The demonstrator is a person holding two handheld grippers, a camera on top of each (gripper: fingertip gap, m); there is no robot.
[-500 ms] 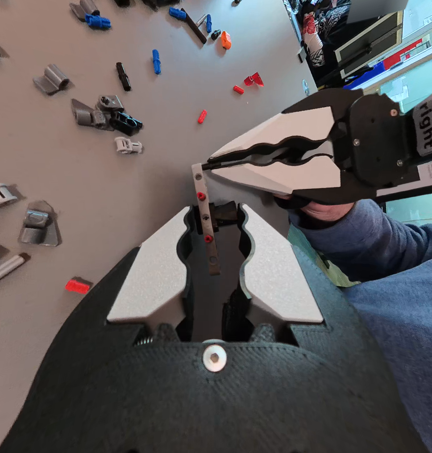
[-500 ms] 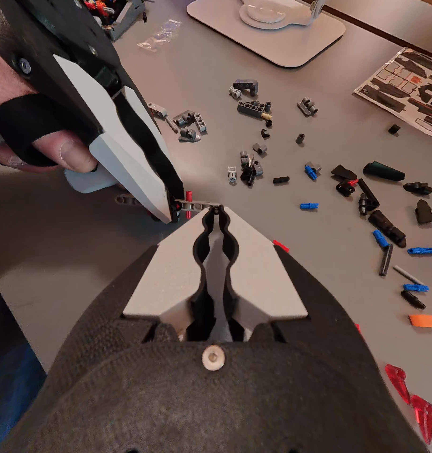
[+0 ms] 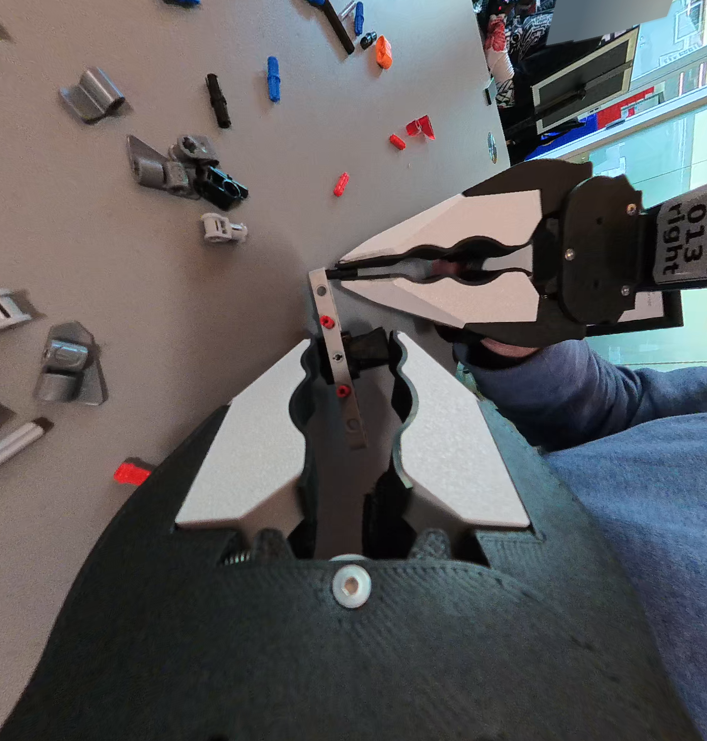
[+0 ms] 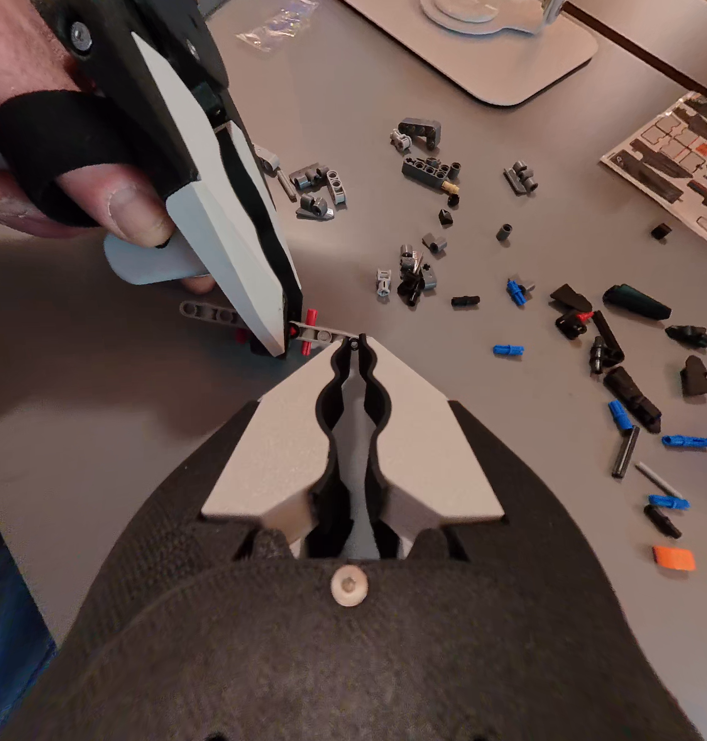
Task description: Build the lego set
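The left gripper (image 3: 354, 345) pinches a thin grey holed beam (image 3: 336, 357) with red pins, held above the matte grey table (image 3: 103, 260). The right gripper (image 4: 355, 341), bearing a raised-letter label, has its jaws pressed on a black pin (image 3: 344, 273) at the beam's end. Small plastic pieces (image 4: 516, 292) lie scattered beyond.

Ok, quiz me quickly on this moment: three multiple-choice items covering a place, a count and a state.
1. Where on the grey beam is the black pin?
A. middle hole
B. top end hole
C. bottom end

2. How many red pins show in the beam, left wrist view?
A. one
B. two
C. four

3. The right claw is:
A. wide open
B. shut on nothing
C. shut on the black pin

Key: B, the pin's tip meets the beam's top end; B, two red dots sit along its face; C, both tips pinch the pin.
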